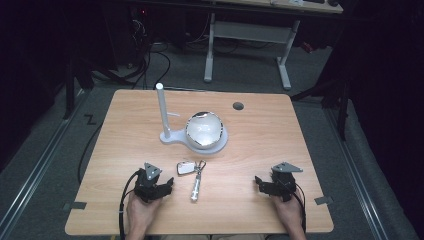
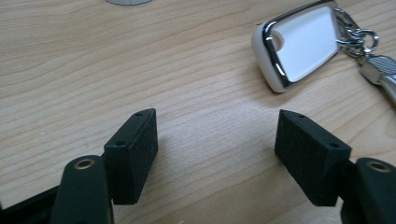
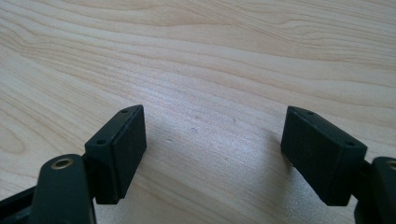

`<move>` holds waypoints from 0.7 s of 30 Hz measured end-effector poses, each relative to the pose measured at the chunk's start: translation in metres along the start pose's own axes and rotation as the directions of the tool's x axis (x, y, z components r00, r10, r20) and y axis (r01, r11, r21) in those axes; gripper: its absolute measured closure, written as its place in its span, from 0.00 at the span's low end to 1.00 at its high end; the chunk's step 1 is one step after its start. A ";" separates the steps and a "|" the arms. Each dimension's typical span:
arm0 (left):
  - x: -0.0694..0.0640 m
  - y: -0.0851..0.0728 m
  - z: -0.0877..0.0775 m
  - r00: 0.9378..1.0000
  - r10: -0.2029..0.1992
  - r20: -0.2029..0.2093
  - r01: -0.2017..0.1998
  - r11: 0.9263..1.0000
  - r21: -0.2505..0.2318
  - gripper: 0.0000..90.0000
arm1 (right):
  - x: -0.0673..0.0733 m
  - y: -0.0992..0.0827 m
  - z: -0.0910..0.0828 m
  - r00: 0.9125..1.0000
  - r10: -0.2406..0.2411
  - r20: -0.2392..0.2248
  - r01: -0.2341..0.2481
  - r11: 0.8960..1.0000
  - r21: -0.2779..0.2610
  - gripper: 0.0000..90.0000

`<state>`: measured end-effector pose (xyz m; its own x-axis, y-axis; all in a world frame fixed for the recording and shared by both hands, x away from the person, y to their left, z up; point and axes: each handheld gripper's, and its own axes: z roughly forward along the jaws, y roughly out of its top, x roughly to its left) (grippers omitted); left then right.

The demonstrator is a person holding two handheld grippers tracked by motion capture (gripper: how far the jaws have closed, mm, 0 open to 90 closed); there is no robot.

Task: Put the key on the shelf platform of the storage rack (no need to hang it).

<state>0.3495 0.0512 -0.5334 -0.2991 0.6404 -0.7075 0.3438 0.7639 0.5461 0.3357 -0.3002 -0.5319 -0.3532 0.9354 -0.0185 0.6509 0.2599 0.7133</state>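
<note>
A white key fob with a chrome rim [image 1: 186, 167] [image 2: 299, 44] lies on the wooden table [image 1: 260, 140], joined by a small ring to a silver cylindrical pendant [image 1: 195, 187] [image 2: 380, 72]. My left gripper [image 1: 167, 184] [image 2: 217, 147] rests on the table just left of the fob, its jaws wide open with bare wood between them. On the right side of the table my right gripper [image 1: 259, 181] [image 3: 212, 149] also stands open over bare wood. A white stand with an upright post [image 1: 162, 112] and a shiny bowl-shaped dish [image 1: 204, 131] sits at mid-table.
A round cable hole [image 1: 238, 106] lies in the table's far right area. Black cables trail from both grippers toward the near edge. Beyond the table stand a white desk frame [image 1: 247, 45] and dark equipment on the floor.
</note>
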 end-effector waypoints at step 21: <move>-0.022 0.004 -0.016 0.997 -0.018 0.069 0.012 0.996 0.090 0.31 | 0.000 0.000 0.000 1.000 -0.001 0.000 0.001 1.000 0.001 0.25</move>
<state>0.3439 0.0414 -0.5083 -0.2430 0.6196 -0.7464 0.4187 0.7611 0.4954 0.3356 -0.3003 -0.5319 -0.3541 0.9350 -0.0189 0.6513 0.2611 0.7125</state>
